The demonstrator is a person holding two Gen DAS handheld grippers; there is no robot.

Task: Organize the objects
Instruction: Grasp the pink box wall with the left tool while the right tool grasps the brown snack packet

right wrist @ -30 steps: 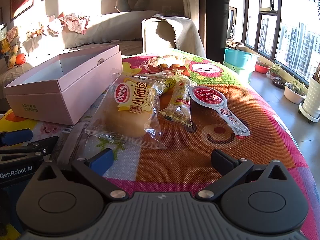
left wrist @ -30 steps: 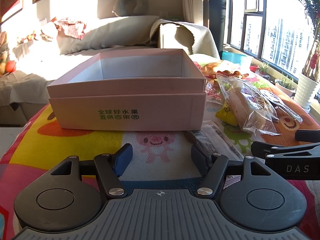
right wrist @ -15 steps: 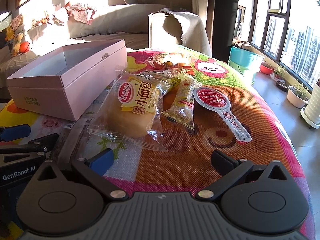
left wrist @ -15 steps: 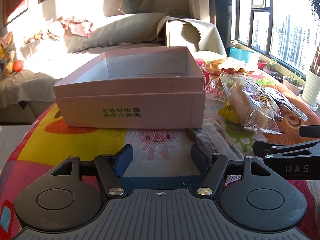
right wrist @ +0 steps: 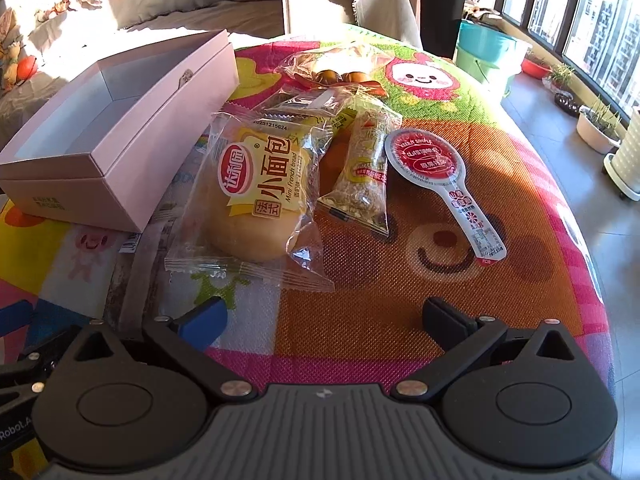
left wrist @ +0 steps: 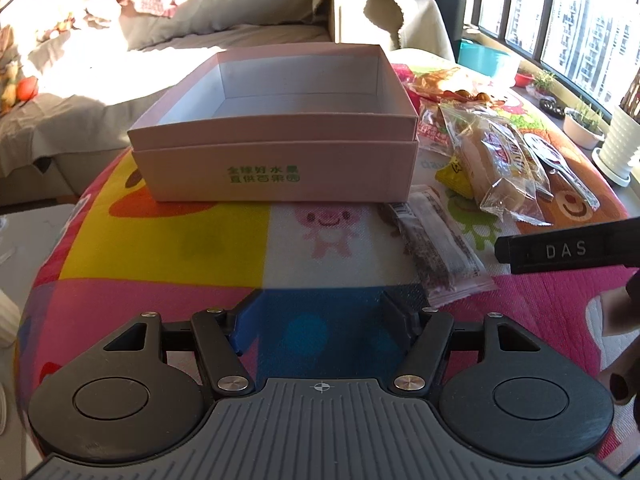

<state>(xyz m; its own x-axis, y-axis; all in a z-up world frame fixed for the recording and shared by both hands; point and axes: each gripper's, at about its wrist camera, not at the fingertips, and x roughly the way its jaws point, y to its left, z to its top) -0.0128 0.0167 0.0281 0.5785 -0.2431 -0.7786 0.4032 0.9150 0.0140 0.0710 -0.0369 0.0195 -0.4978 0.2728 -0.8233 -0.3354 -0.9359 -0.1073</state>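
Observation:
An open, empty pink box (left wrist: 280,160) stands on the cartoon mat; the right wrist view shows the pink box (right wrist: 160,136) at the left. Right of it lie snack packs: a bread roll pack (right wrist: 256,196), a grain bar (right wrist: 364,176), a red spoon-shaped packet (right wrist: 428,160), a clear bag of brown sweets (right wrist: 340,68) and a dark bar packet (left wrist: 436,248). My left gripper (left wrist: 318,316) hovers in front of the box, jaws closing with nothing between them. My right gripper (right wrist: 322,314) stands open over the mat, just short of the bread roll pack.
The right gripper's black body (left wrist: 568,248) and a hand (left wrist: 620,320) reach in from the right of the left wrist view. The mat's edge (right wrist: 592,264) drops off to the floor on the right. A teal bucket (right wrist: 484,52) and plant pots stand by the window, a sofa behind.
Both grippers have lifted slightly and tipped downward, so the mat and packs fill more of each view. Nothing was picked up or moved on the table.

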